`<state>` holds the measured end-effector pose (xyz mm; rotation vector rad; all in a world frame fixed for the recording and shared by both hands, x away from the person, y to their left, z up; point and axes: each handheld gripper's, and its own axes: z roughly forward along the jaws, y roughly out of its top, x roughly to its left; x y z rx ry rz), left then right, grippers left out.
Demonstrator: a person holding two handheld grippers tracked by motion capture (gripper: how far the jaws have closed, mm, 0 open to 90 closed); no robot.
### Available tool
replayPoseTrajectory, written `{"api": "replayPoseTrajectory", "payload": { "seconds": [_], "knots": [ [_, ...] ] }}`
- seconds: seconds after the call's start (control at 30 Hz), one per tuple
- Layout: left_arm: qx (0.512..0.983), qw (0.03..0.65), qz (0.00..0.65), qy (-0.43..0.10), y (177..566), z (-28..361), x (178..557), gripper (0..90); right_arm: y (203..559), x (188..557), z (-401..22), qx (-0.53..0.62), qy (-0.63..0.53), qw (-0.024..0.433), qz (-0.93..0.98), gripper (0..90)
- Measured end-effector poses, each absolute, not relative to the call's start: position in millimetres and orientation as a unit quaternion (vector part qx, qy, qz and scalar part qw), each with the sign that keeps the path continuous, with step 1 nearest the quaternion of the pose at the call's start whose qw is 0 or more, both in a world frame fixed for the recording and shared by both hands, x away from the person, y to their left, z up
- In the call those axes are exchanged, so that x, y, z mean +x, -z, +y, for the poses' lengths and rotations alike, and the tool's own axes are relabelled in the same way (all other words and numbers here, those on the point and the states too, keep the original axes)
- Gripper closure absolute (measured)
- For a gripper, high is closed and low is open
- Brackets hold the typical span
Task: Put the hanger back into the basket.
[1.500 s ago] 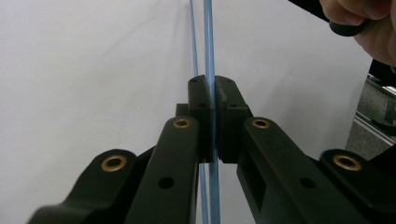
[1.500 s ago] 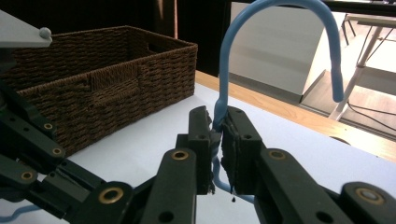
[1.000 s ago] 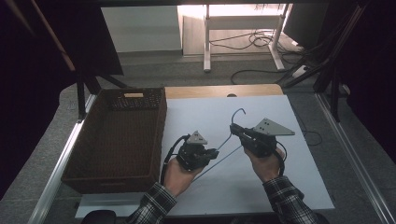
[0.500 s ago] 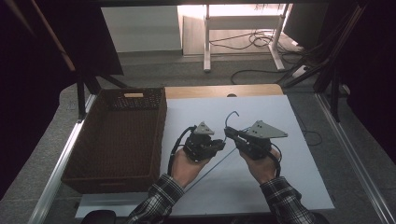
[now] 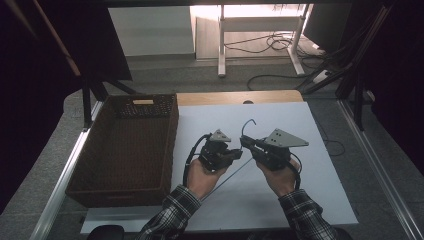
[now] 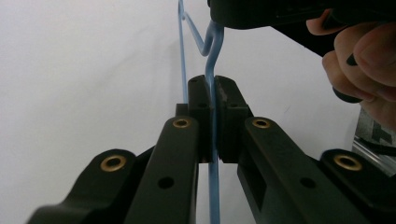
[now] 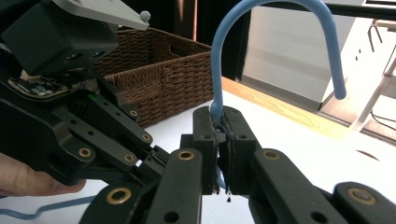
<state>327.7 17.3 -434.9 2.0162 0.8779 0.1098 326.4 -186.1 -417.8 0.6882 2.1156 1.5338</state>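
A blue wire hanger (image 5: pixel 248 121) is held above the white sheet (image 5: pixel 320 130) between both grippers. In the high view my left gripper (image 5: pixel 236 153) and right gripper (image 5: pixel 246 143) almost touch tip to tip. The left gripper (image 6: pixel 212 88) is shut on a straight run of the hanger's wire (image 6: pixel 211 42), seen in the left gripper view, with the right hand (image 6: pixel 362 51) close above. The right gripper (image 7: pixel 218 119) is shut on the neck just below the hook (image 7: pixel 280 7). The left gripper's body (image 7: pixel 70 93) sits right beside it.
A dark brown wicker basket (image 5: pixel 125 150) stands on the left half of the table, its wall (image 7: pixel 159 79) close behind the grippers. A wooden strip (image 5: pixel 235 97) runs along the table's far edge. Desk legs and cables lie on the floor beyond.
The two hands have drawn together: the left gripper moved right and slightly forward, the right one shifted a little left. The hanger moved with them.
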Motion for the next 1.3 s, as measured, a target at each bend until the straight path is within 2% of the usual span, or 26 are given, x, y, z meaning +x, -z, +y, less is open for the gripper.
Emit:
{"api": "replayPoseTrajectory", "payload": {
  "seconds": [0.1, 0.57, 1.07, 1.3],
  "knots": [
    [0.816, 0.453, 0.356, -0.042, 433.0, 19.3, 328.6, 87.6, 418.3, 327.2, -186.9, 0.255, -0.552, 0.221, 0.763, 77.3],
    [0.812, 0.452, 0.364, -0.060, 414.7, 38.4, 332.8, 87.6, 409.7, 317.0, -202.4, 0.266, -0.559, 0.215, 0.756, 60.6],
    [0.795, 0.462, 0.381, -0.092, 358.0, 83.3, 337.8, 87.5, 415.2, 297.9, -233.9, 0.278, -0.528, 0.213, 0.774, 45.2],
    [0.791, 0.458, 0.388, -0.118, 327.4, 124.9, 338.3, 87.5, 421.0, 298.0, -244.5, 0.290, -0.514, 0.206, 0.781, 42.5]
  ]
}}
